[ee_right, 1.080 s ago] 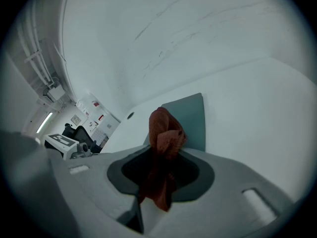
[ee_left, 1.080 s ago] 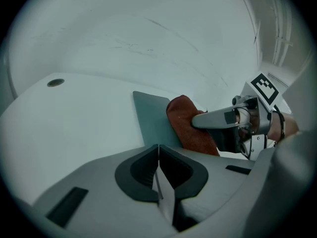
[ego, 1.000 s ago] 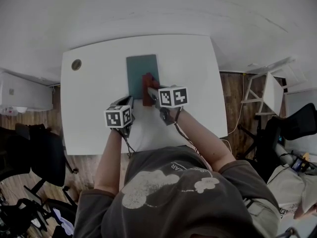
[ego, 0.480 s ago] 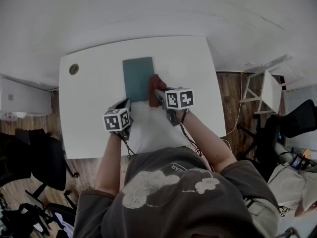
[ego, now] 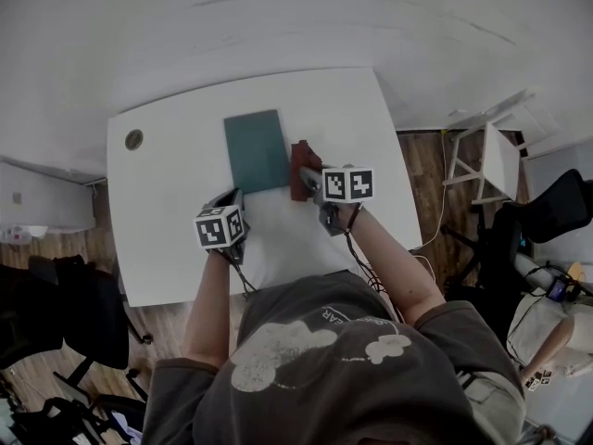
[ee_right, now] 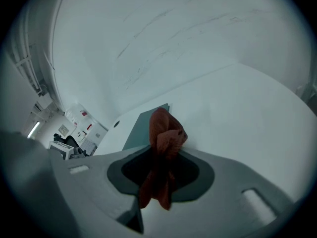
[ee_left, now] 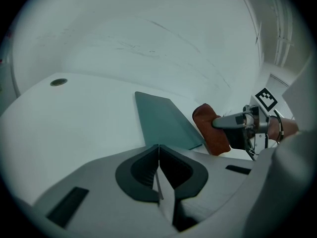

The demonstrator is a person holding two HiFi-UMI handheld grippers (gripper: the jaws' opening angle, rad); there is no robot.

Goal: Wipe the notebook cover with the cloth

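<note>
Two grippers hang over the white table: the right gripper pinches the red-brown cloth in its jaws, and the left gripper has its jaws pressed together on nothing. The teal notebook lies flat on the table with the cloth just beside its right edge, not on it, so the cover probably needs wiping yet.

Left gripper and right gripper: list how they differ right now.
The left gripper is shut on nothing; the right gripper is shut on a red-brown cloth. The left gripper sits nearer the person, short of the near edge of the notebook; the right gripper holds the cloth beside the notebook's right edge. Both are over the white table.
</note>
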